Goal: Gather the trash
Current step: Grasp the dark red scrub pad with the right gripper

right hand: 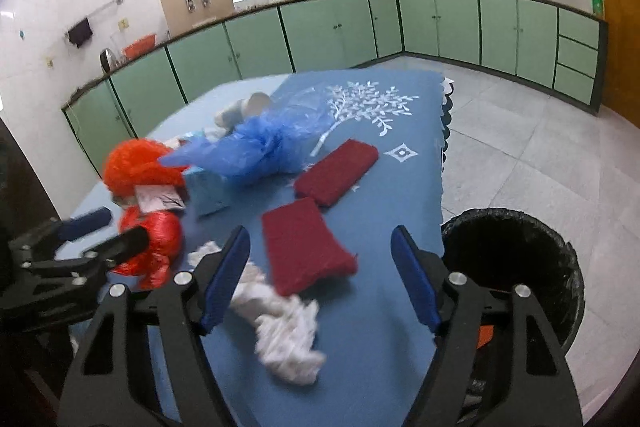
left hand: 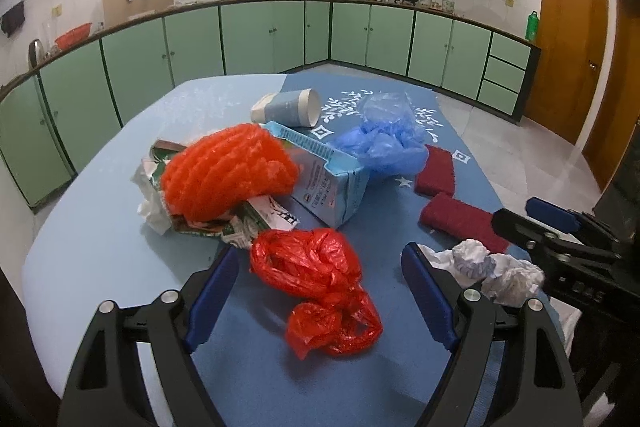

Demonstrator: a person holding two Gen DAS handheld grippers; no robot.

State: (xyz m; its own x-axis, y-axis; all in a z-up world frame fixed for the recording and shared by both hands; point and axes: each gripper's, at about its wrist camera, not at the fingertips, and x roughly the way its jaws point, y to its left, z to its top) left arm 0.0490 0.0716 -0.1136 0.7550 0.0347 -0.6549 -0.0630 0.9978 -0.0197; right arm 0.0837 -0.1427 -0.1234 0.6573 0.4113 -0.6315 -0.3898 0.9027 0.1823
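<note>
My left gripper [left hand: 320, 291] tilted down over the table [left hand: 100, 247], jaws spread wide around the crumpled red plastic bag [left hand: 320, 279], pads clear of it. My right gripper [right hand: 320, 279] angled down too, jaws apart over white crumpled paper [right hand: 288, 331]; the black-lined bin [right hand: 516, 263] stood just beside the table's edge.

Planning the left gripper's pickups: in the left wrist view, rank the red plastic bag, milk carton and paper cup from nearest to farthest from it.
1. red plastic bag, between the left gripper's fingers.
2. milk carton, mid-table beyond it.
3. paper cup, lying at the far end.
</note>
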